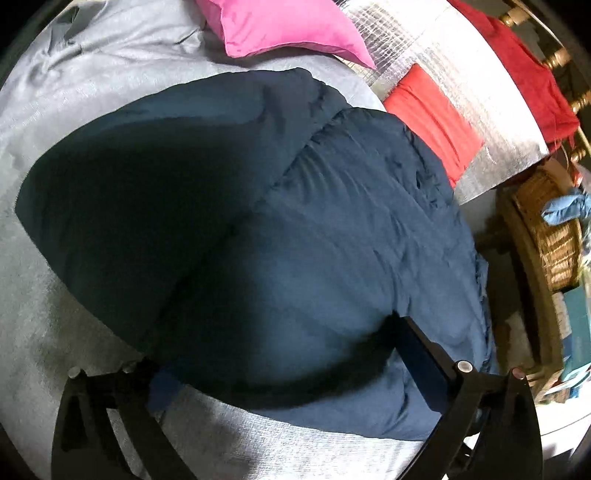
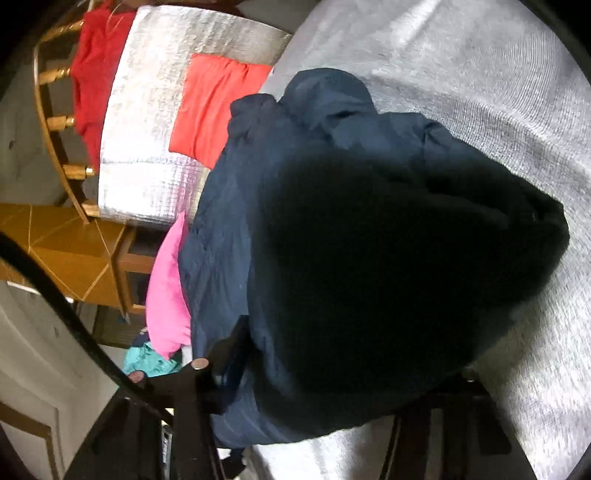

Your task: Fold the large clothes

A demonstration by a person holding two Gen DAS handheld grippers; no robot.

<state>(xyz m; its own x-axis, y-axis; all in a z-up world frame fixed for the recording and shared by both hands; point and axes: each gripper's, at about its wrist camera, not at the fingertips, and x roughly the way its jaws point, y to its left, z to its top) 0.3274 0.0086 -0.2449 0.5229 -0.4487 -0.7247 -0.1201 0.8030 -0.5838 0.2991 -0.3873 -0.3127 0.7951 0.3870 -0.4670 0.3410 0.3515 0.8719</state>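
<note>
Black fingers (image 1: 424,354) of the left gripper (image 1: 280,365) fill the bottom of its own view, spread wide apart and tilted steeply down, with the near edge of the navy garment (image 1: 280,229) lying between them; neither pad visibly presses on the cloth. Seen from the right wrist, the right gripper (image 2: 343,376) is rolled over sideways, so the room appears turned on its side. Its fingers (image 2: 221,362) straddle a thick, bunched fold of the same navy garment (image 2: 369,258), but the cloth hides the pads, so whether they pinch it I cannot tell.

Beyond the fingers the garment lies in a large, partly folded heap on the grey bedcover (image 1: 74,129). Past it, a pink pillow (image 1: 288,26) rests on the cover, beside a silver quilted sheet (image 1: 469,92) bearing a folded red cloth (image 1: 432,114). Farthest off, another red cloth (image 1: 524,70) hangs over a wooden rail (image 2: 55,122), with a wicker basket (image 1: 550,229) beside the bed.
</note>
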